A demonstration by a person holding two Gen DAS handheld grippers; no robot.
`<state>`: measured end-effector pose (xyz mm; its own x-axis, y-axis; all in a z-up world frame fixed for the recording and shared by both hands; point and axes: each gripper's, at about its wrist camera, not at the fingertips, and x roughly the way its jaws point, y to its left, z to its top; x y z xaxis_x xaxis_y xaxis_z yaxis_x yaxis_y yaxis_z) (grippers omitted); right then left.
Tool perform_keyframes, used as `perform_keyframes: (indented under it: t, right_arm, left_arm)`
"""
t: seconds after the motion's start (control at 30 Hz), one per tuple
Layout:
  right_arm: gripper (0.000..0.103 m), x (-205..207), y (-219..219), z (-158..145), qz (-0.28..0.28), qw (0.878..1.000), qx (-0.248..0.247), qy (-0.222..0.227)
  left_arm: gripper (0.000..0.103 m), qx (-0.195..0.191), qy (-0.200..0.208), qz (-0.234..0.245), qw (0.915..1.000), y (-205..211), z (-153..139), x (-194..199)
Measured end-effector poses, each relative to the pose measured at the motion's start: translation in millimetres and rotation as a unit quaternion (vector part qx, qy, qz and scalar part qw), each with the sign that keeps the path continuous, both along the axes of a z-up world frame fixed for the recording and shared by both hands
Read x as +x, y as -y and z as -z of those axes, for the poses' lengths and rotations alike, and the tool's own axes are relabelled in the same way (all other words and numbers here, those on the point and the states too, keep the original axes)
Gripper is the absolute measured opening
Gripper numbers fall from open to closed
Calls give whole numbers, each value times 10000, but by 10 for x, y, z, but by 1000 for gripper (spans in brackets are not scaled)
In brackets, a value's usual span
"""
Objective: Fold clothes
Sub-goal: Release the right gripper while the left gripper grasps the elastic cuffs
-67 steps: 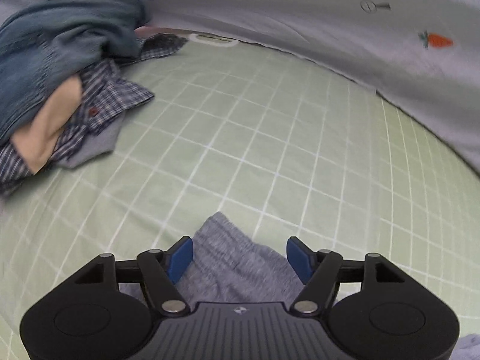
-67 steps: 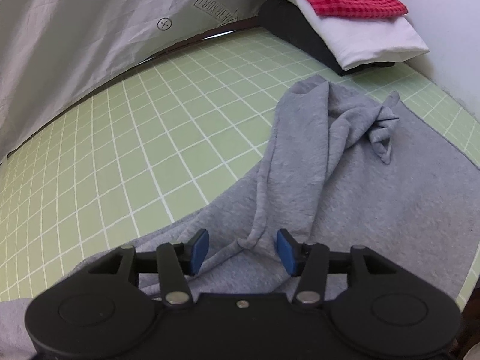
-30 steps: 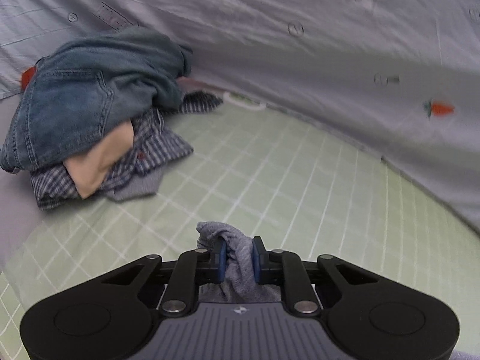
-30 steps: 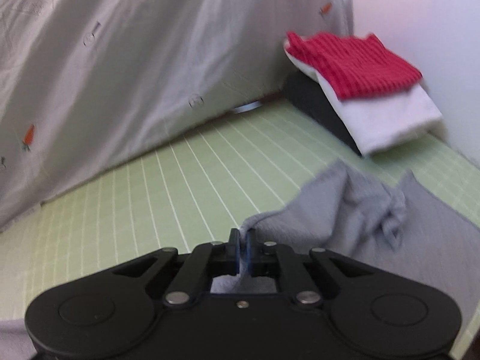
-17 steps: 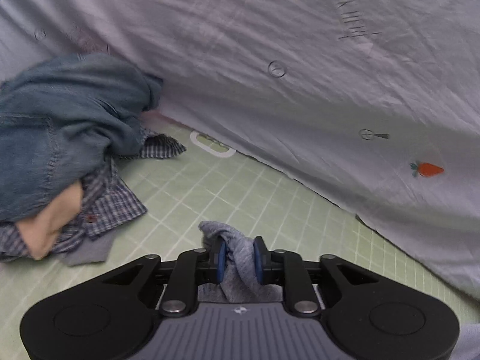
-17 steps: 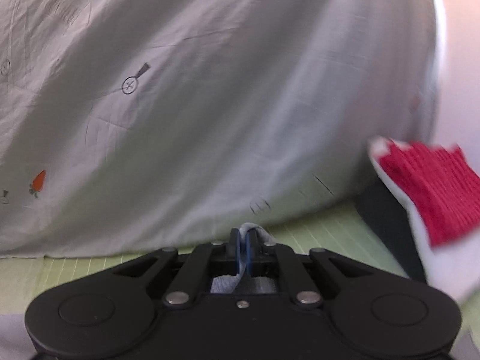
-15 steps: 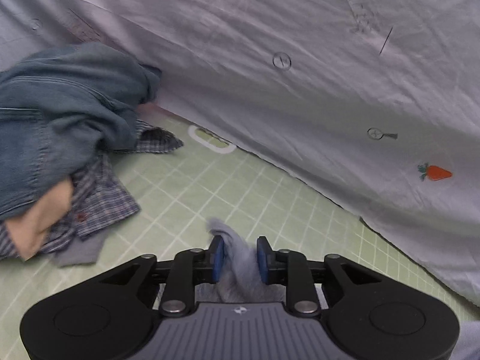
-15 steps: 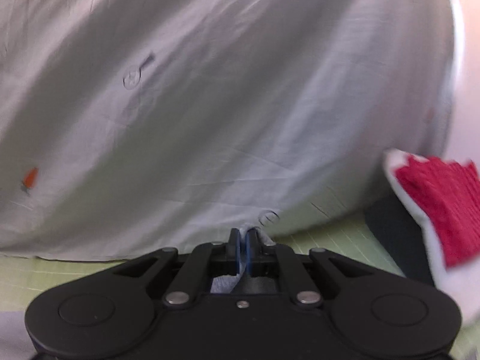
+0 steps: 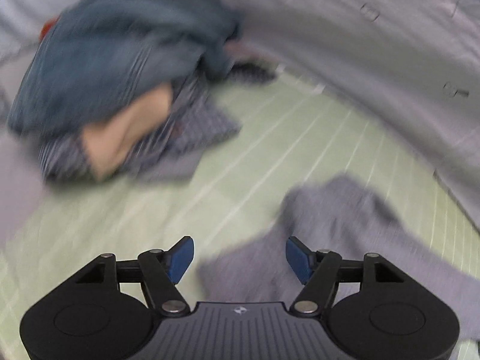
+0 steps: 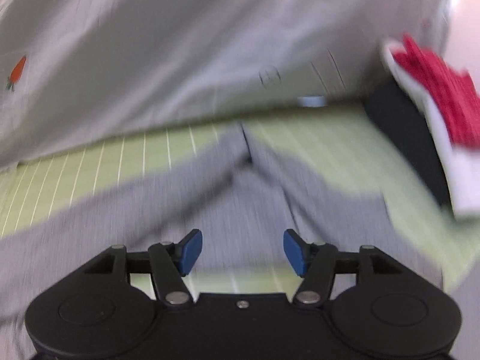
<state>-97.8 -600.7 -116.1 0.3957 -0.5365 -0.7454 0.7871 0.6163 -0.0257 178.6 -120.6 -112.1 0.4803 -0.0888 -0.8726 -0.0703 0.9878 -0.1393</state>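
Looking along the left gripper (image 9: 239, 254), its two blue-padded jaws are seen spread and still opening, with nothing pinched between them. A crumpled grey knit garment (image 9: 339, 234) lies released on the pale green gridded mat (image 9: 270, 156), just beyond the right-hand pad and running toward the mat's near right edge. Toward the far left corner of the mat a heap of unfolded clothes is piled: a blue denim piece (image 9: 120, 54) on top, a peach cloth (image 9: 126, 132) and a blue-checked shirt (image 9: 192, 126) beneath. A grey printed sheet (image 9: 375, 45) hangs along the far edge. The view is motion-blurred.

From the right wrist, the right gripper (image 10: 242, 252) is likewise opening, its pads clear of any cloth. The grey garment (image 10: 240, 186) is spread flat across the mat (image 10: 324, 138) ahead of the jaws. At the far right edge, a folded red knit (image 10: 444, 90) is stacked on white (image 10: 462, 168) and black (image 10: 402, 114) folded items.
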Motion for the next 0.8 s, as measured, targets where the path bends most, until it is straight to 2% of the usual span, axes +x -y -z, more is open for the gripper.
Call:
perform_keyframes:
  t: [0.07,0.17,0.2,0.27,0.3,0.37,0.47,0.57,0.8]
  right_arm:
    - [61,-216,-155,16,8,9999,136,-100]
    - [62,-456,-334,16,20,9995,227,-214]
    - [62,-523,-388,7,39,9995,243,-195]
    - [63,-653,-492,-13,73,9995,268,-158]
    - [64,-694,-520,-27,78,9995,254,-144]
    - [66,-783,-581,-54,113,9996,237,-106]
    - [70,-926,-690,-82,231,9993,280,9]
    - [71,-1066,-861,-46,215,9990,388,64]
    - [72,-1170,-1149,92,-53,9975,702,-24]
  left_arm:
    - [68,-59,-124,13,9999,-28,113,-106]
    - [63,-153,-56,55,9999,-5,226,-192]
    - [49,-123,23,51,9999,15,252,-219]
    - [35,-47,201,77,9998,72,284,-267]
    - [24,18,286,104,9995,100,292,-292]
    - [18,120,412,171,9989,120,294,-349]
    - [12,105,498,189,9985,51,281,-448]
    - [12,82,466,128,9988,-116,282,-604]
    - [12,63,333,-354,9988,-774,280,-1202]
